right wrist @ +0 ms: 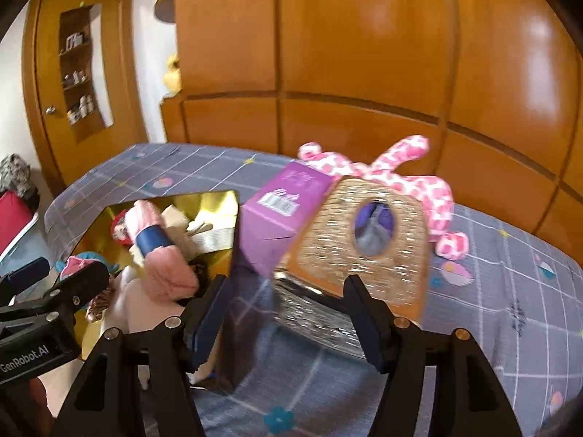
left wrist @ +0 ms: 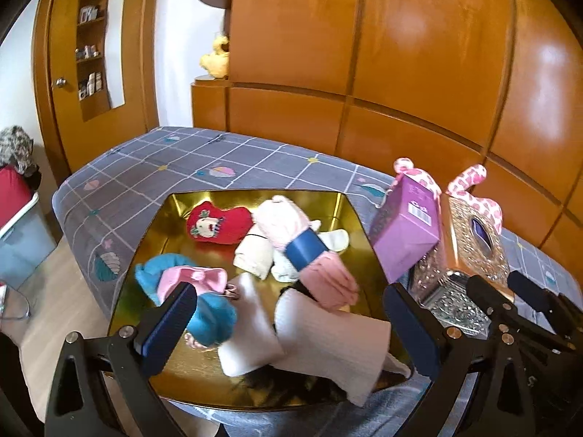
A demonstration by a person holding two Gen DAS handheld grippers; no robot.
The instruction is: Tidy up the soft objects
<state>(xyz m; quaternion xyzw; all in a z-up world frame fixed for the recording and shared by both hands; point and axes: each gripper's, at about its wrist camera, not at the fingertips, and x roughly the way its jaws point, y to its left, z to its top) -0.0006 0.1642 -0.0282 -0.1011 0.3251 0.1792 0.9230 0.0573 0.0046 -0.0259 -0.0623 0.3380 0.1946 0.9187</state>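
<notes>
Left wrist view: the left gripper [left wrist: 288,313] hangs wide open and holding nothing over the near part of the gold tray [left wrist: 175,204], which sits on the bed [left wrist: 153,160]. In the tray lie the soft things — a red sock [left wrist: 218,222] at the far side, a pink sock [left wrist: 291,225] with a blue band beside it, a blue plush [left wrist: 215,313] near the left finger, and a white cloth [left wrist: 328,335] at the near edge. Right of the tray stand a purple box [left wrist: 404,233] and a glitter box [left wrist: 473,240], and behind them a pink plush [left wrist: 473,185]. Judging from this, the plush is the one soft thing left outside the tray, so the left gripper does best to stay clear of the tray's middle.

Right wrist view: the right gripper [right wrist: 288,313] is also wide open and empty, right of the tray, its fingers either side of the glitter box's near edge; touching or not, I cannot tell. The pink plush lies beyond both boxes — reach over or around them, then close on a limb.

Writing: "GenRobot.AI" on the left gripper's body; a barcode on the purple box, its print too blurred to read.
</notes>
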